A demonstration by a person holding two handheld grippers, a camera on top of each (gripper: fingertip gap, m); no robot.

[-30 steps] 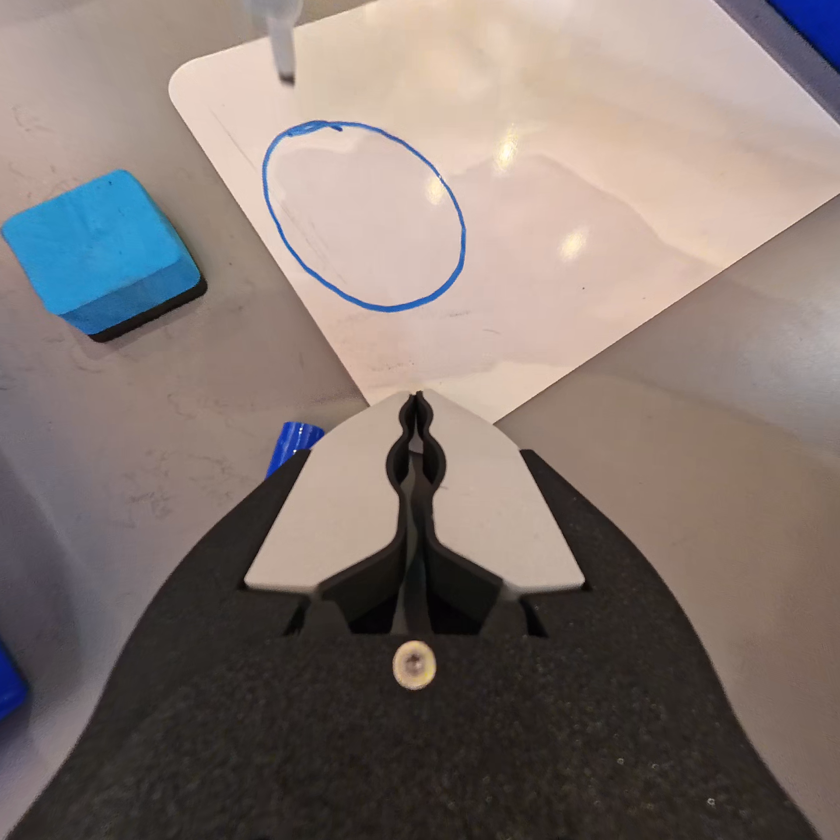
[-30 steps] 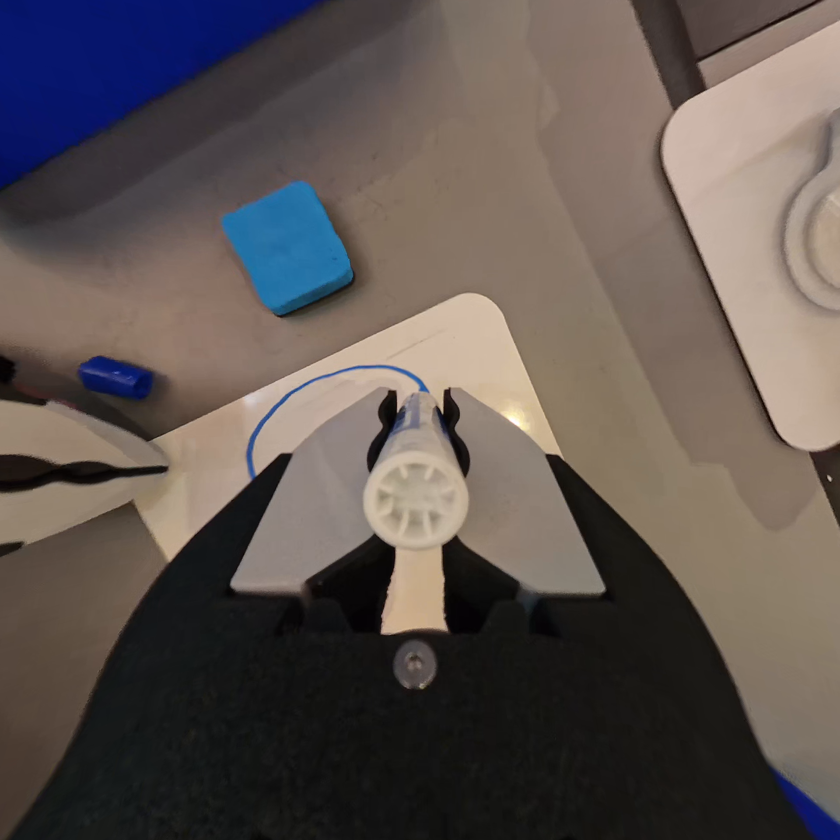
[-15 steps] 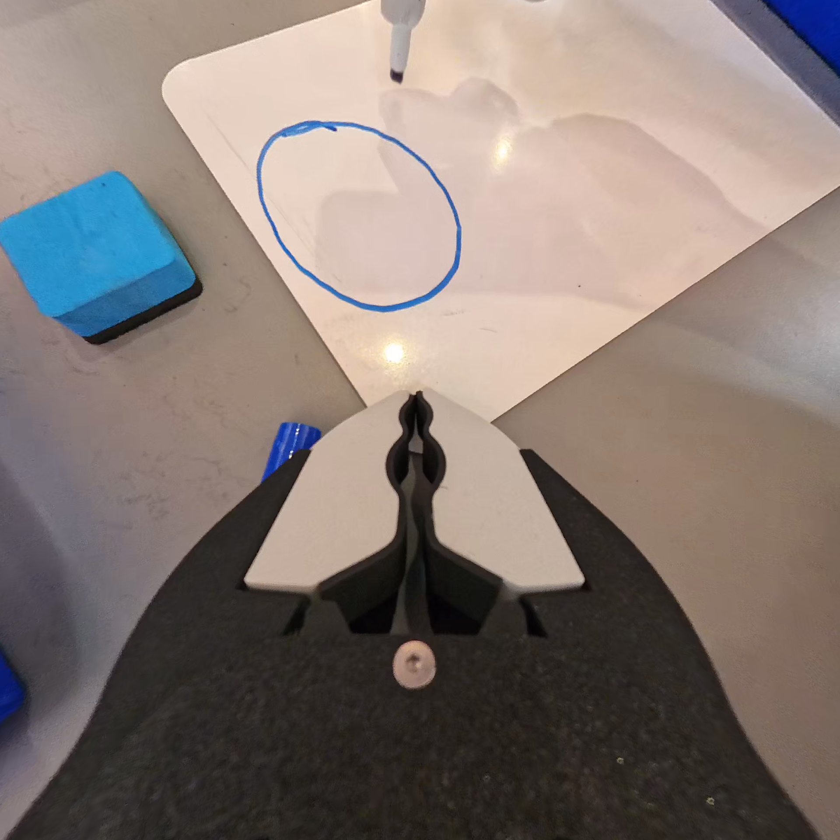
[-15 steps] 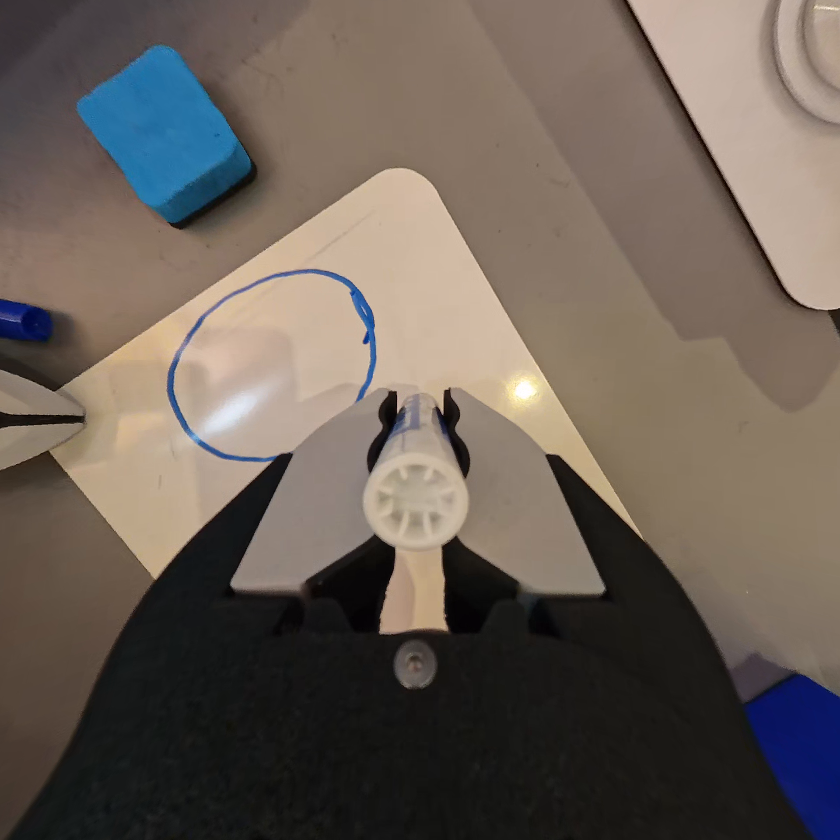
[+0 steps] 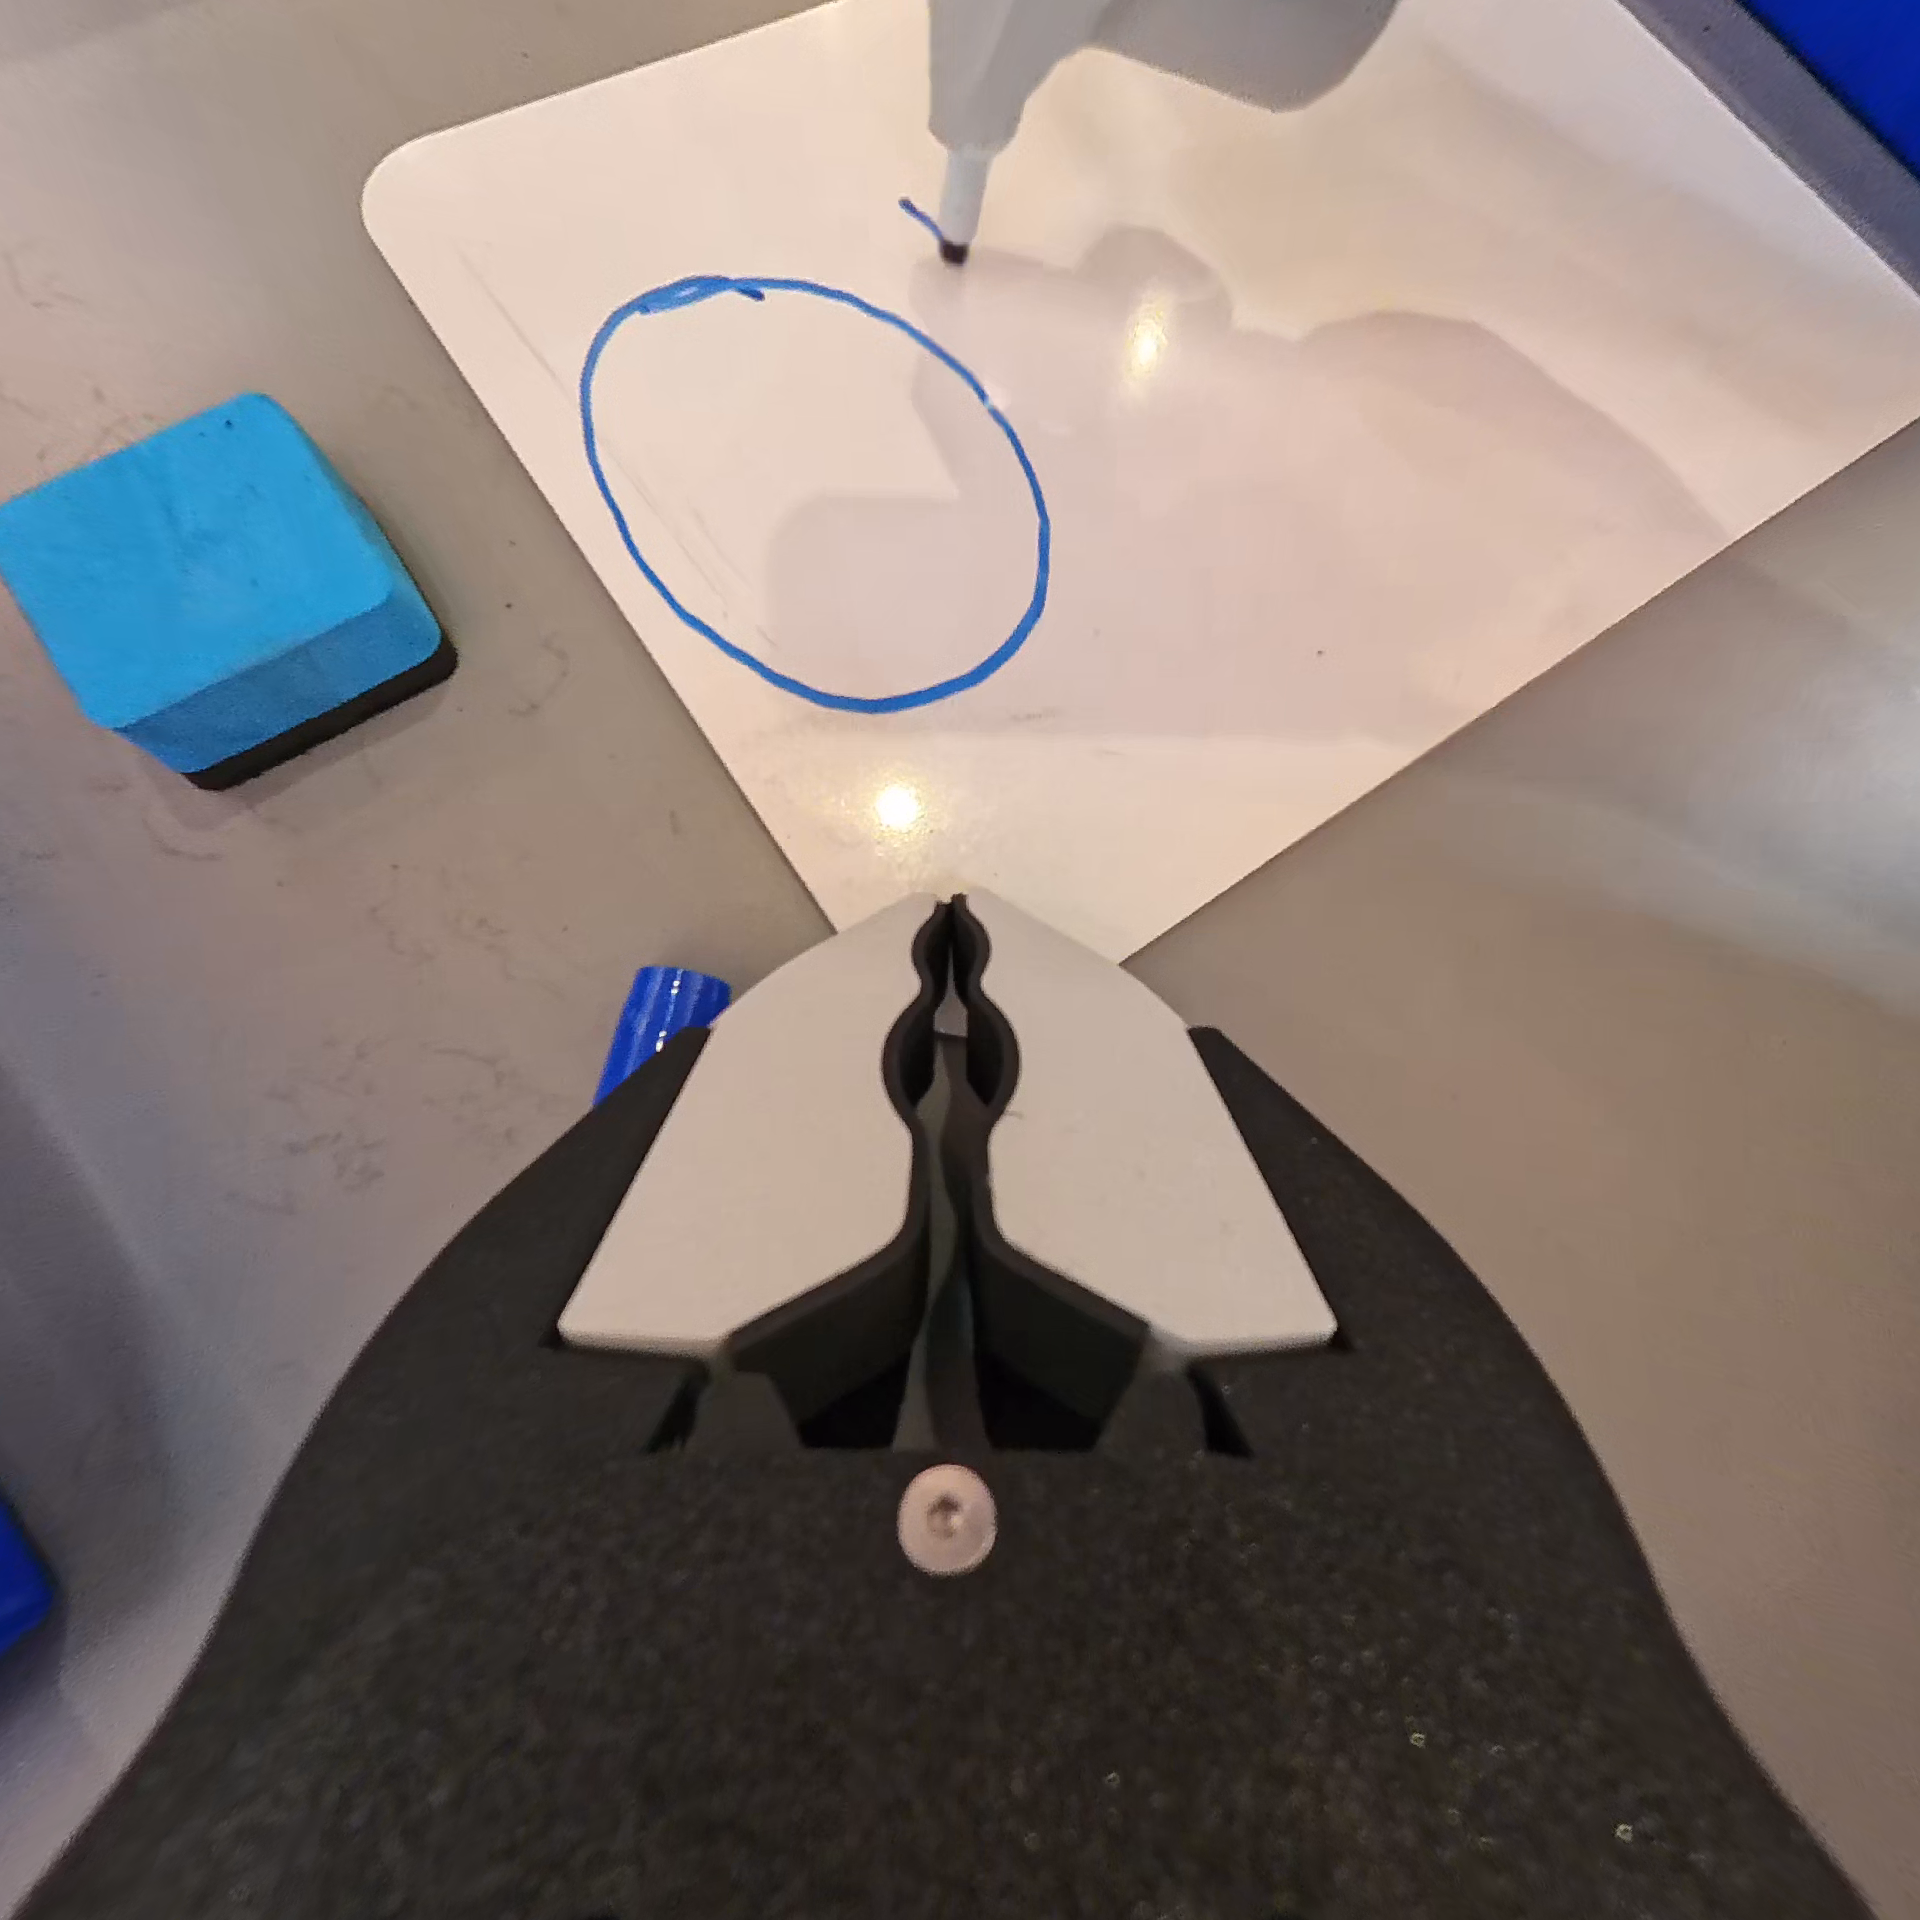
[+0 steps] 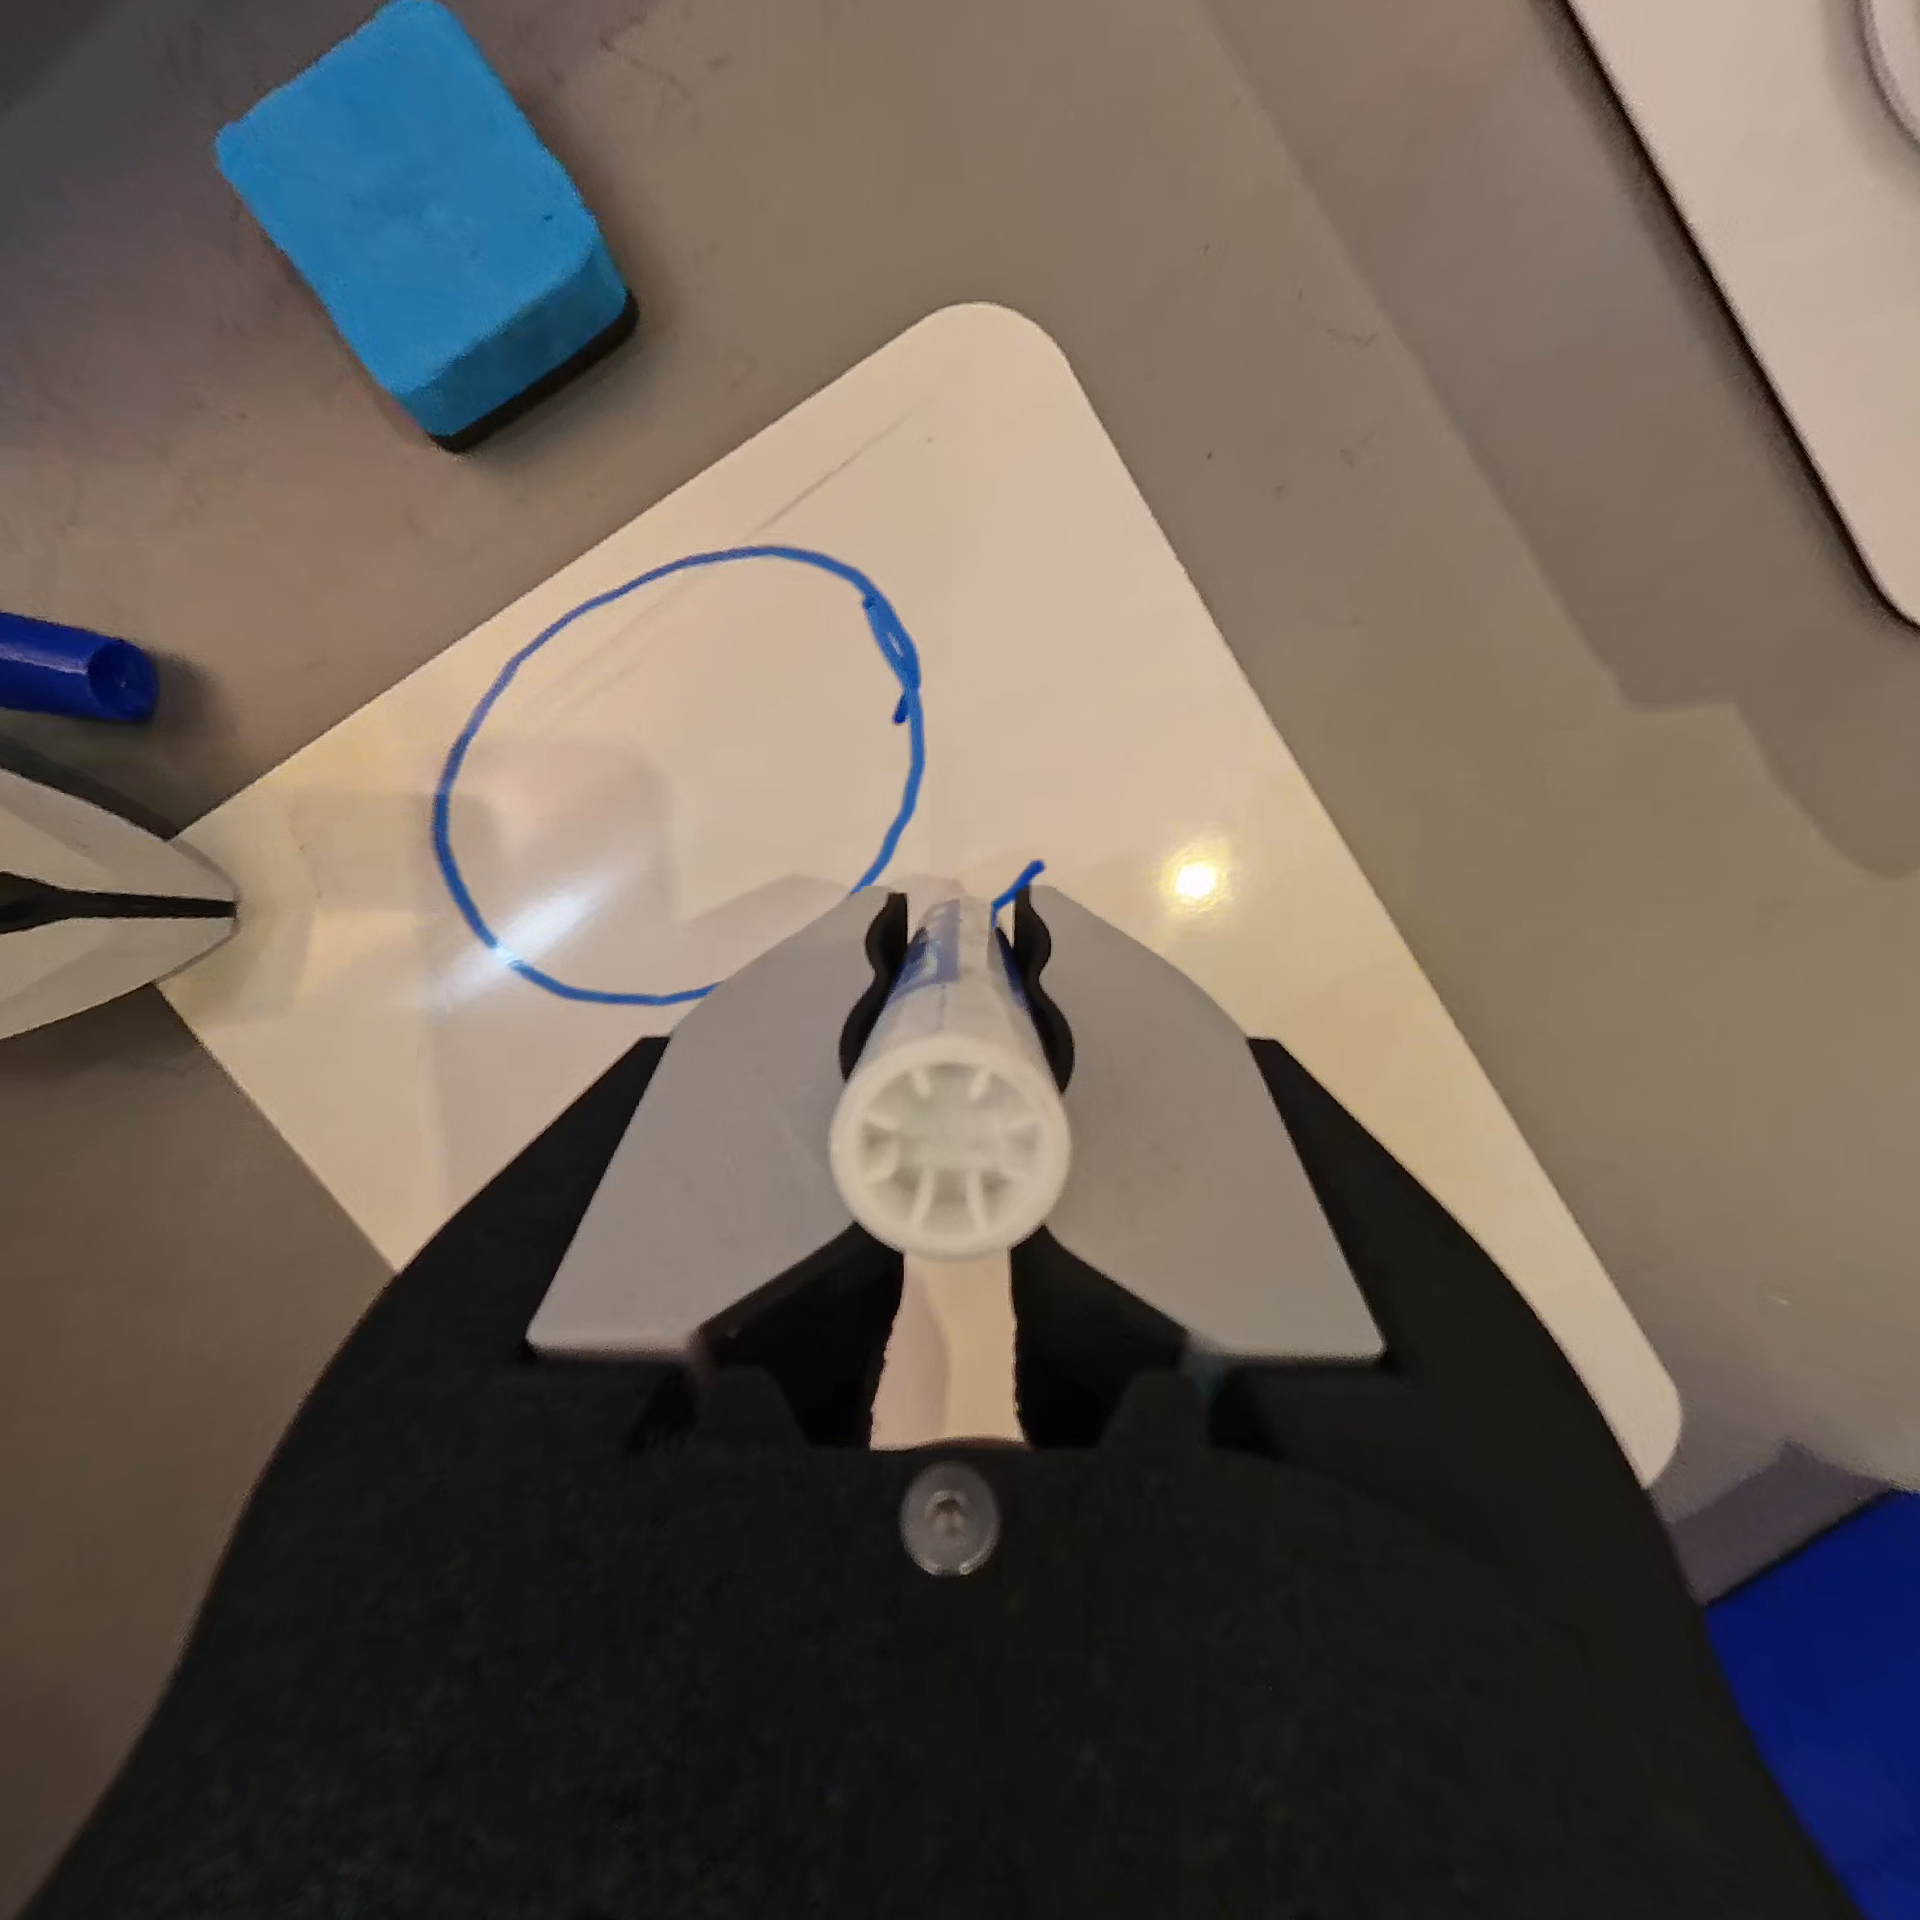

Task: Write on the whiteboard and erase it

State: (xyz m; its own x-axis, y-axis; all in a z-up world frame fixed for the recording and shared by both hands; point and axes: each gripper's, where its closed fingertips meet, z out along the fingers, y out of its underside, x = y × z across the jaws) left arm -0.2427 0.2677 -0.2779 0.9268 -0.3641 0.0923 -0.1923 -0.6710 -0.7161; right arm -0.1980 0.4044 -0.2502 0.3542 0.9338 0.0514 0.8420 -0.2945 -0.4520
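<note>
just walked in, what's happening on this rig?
The right gripper is shut on a white marker, with its tip on the whiteboard, starting a short blue stroke beside a finished blue circle. The left gripper is shut and empty, at the board's near corner. The blue eraser and the blue marker cap lie on the grey table, untouched.

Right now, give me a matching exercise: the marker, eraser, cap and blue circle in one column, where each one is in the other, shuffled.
1 marker
2 eraser
3 cap
4 blue circle

A on the table, off the whiteboard's corner
B drawn on the whiteboard
C clamped in the right gripper
D beside the shut left gripper

Pairs: 1-C, 2-A, 3-D, 4-B
</note>
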